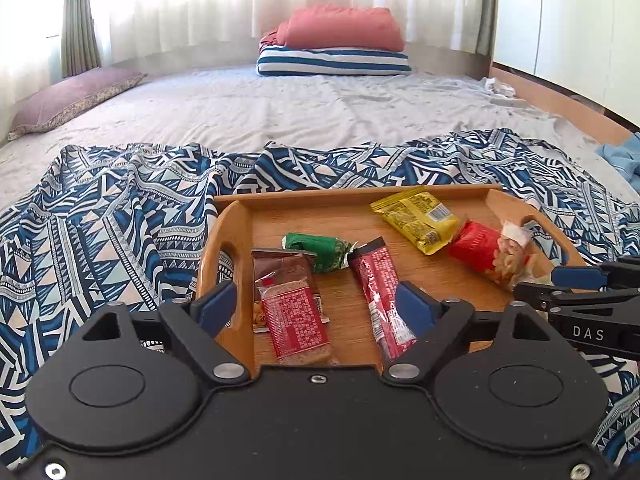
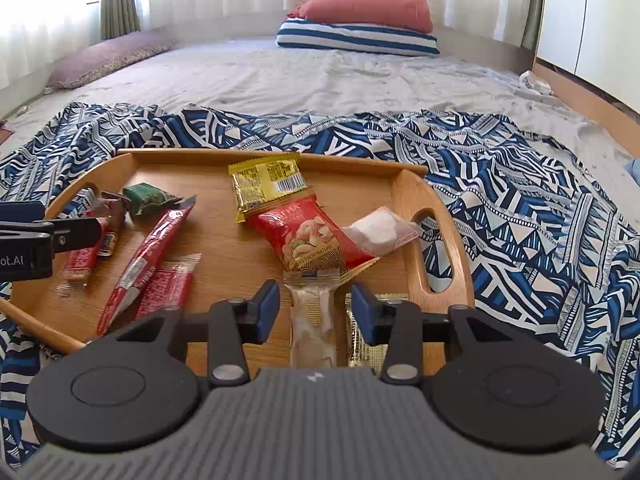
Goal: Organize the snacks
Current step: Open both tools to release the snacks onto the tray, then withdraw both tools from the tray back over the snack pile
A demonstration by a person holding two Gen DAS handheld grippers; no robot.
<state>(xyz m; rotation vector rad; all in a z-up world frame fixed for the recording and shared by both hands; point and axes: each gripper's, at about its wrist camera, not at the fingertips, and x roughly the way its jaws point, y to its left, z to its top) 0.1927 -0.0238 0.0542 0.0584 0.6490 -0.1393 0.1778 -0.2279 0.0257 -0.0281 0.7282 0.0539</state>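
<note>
A wooden tray (image 1: 352,194) (image 2: 260,154) on the bed holds several snacks. My left gripper (image 1: 314,306) hangs open over its left part, above a red cracker bar (image 1: 296,320) and a red stick pack (image 1: 376,280); neither pad touches them. A green packet (image 1: 316,250), a yellow packet (image 1: 416,216) and a red nut bag (image 1: 484,250) lie further back. My right gripper (image 2: 316,310) is open at the tray's near right, with a pale wrapped bar (image 2: 312,320) lying loose between its fingers. A gold packet (image 2: 360,344) is partly hidden under the right finger.
The tray rests on a blue-and-white patterned cloth (image 1: 120,220) spread over the grey sheet. Stacked pillows (image 1: 336,44) sit at the far end and a purple pillow (image 1: 76,96) at the far left. The wooden bed frame (image 1: 560,100) runs along the right.
</note>
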